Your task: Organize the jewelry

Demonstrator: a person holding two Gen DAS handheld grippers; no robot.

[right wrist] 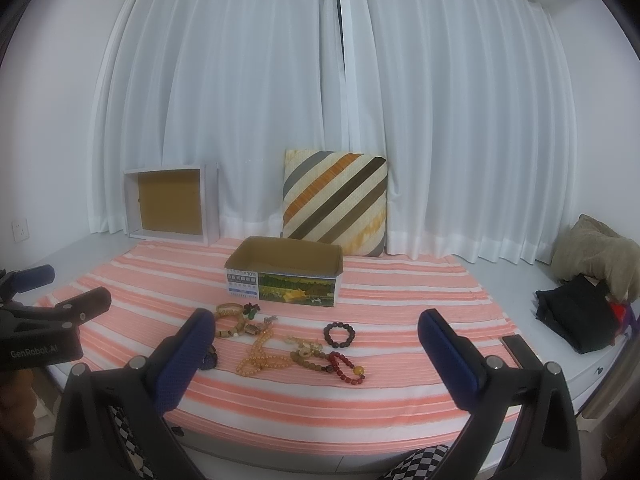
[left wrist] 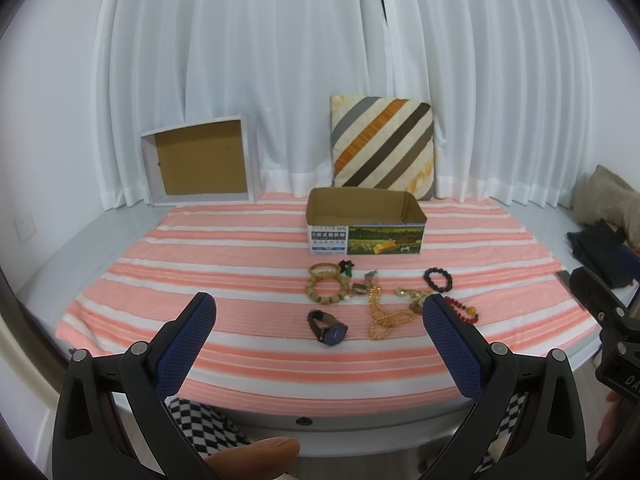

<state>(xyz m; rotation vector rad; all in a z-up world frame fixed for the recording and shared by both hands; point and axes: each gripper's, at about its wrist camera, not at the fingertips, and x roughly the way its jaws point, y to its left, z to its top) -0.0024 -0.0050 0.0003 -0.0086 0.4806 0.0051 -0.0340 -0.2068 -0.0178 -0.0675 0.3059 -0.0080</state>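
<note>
A: Looking along the left tool [left wrist: 320, 312], what lay ahead?

B: A pink-and-white striped cloth [left wrist: 240, 264], soft and ribbed, spread over a pale platform. Both blue, mesh-textured fingers [left wrist: 188, 344] stood wide apart, holding nothing. The right tool [right wrist: 316, 332] was spread open and empty too.

A: And the jewelry?

B: Loose on the cloth, just in front of an open cardboard box [left wrist: 366, 222] with a printed green landscape on its front wall. The box's inside looked bare brown card.

A: How many pieces?

B: One wristwatch [left wrist: 328, 326] with a dark strap and blue dial, nearest the left tool. One chunky tan wooden bead bracelet [left wrist: 325, 290], touching a thinner amber bangle [left wrist: 323, 269] behind it. One long string of small peach beads [left wrist: 384, 316], looped and tangled. One dark round-bead bracelet [left wrist: 439, 280], apart at the right. One red bead strand [right wrist: 346, 368] with a yellow bead. A few small charms in the middle were too small to tell apart.

A: Anything behind the box?

B: One square cushion [left wrist: 382, 146] with diagonal brown, orange and grey stripes, leaning on white pleated curtains [left wrist: 240, 80]. One shallow white tray [left wrist: 198, 164] with a brown bottom, propped on edge at the left.

A: Room to move?

B: Bare cloth lay left of the watch and along the near edge. Folded dark clothes [right wrist: 576, 316] sat off the cloth at the far right.
</note>
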